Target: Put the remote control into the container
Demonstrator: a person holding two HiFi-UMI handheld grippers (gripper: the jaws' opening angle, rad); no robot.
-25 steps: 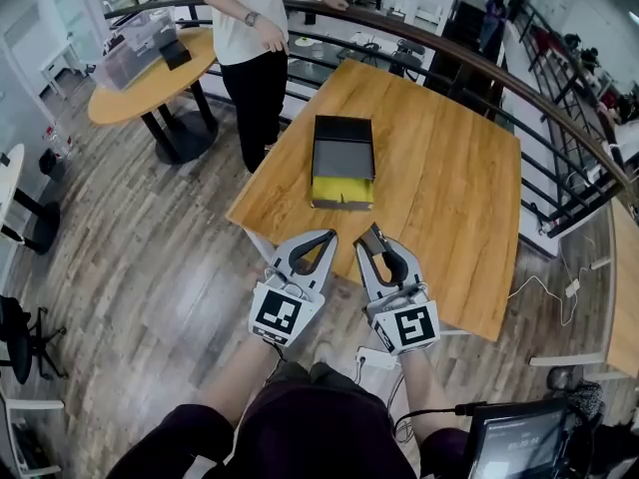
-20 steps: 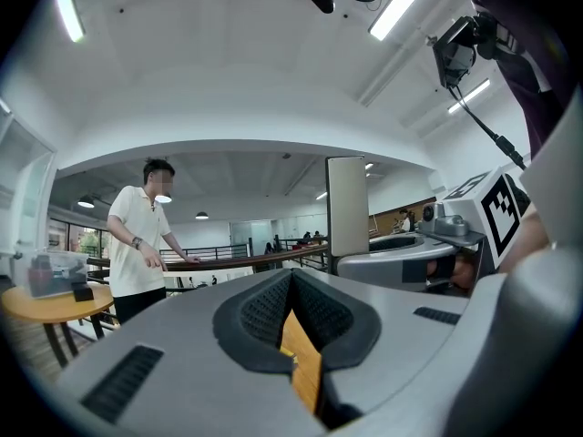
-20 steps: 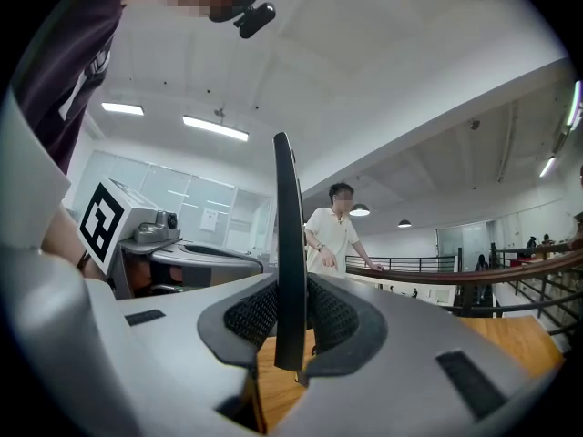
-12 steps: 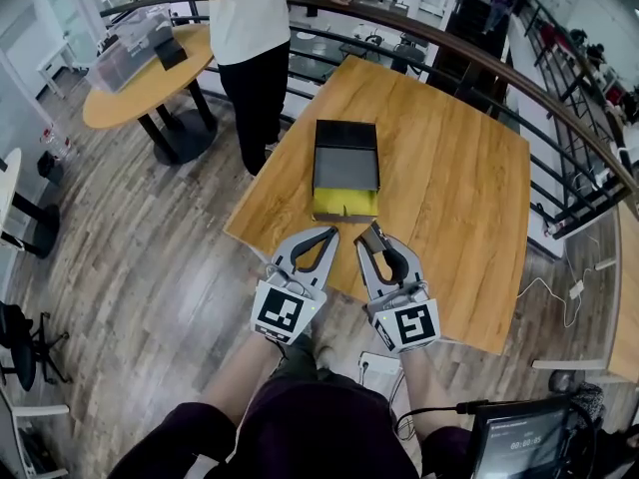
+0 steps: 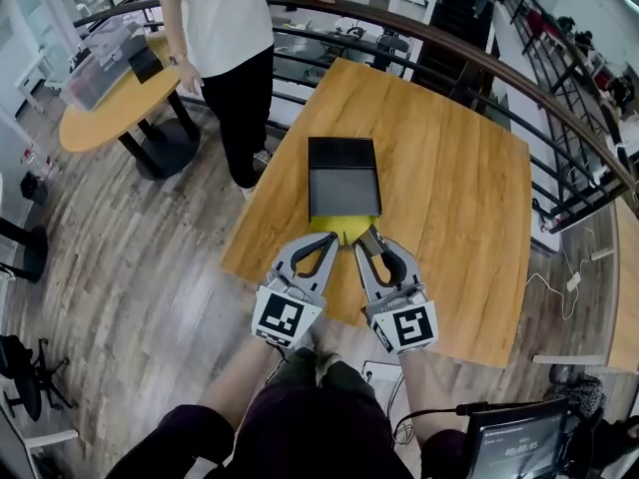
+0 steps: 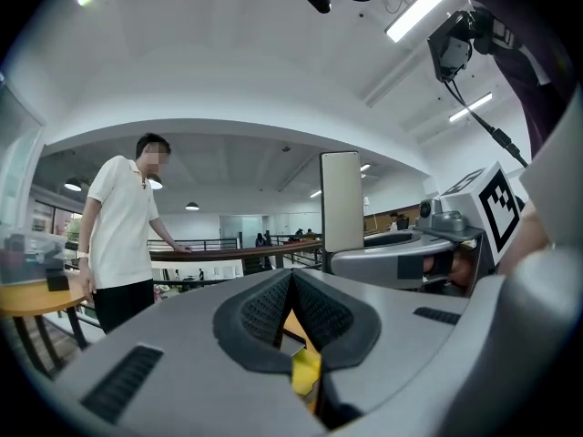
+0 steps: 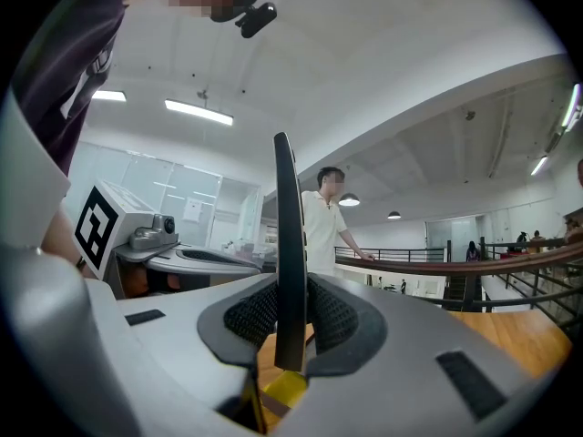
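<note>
A black open container [image 5: 342, 178] with a yellow front part [image 5: 345, 227] lies on the wooden table [image 5: 454, 203], near its front edge. My right gripper [image 5: 373, 238] is shut on the remote control [image 7: 290, 244], a thin dark slab held upright and seen edge-on between the pads. In the left gripper view the remote control [image 6: 341, 198] rises as a pale upright slab. My left gripper [image 5: 327, 239] is shut with nothing in it, and its pads [image 6: 264, 303] meet at the tips. Both grippers point level at the container's yellow end, just short of it.
A person in a white shirt [image 5: 222, 28] stands by the table's far left corner. A round table [image 5: 105, 103] with a clear box stands at the left. A curved railing [image 5: 469, 53] runs behind the table. A screen [image 5: 519, 437] sits at the lower right.
Both grippers have moved forward together over the table's edge, up to the container's yellow end. The right gripper keeps its hold on the remote control.
</note>
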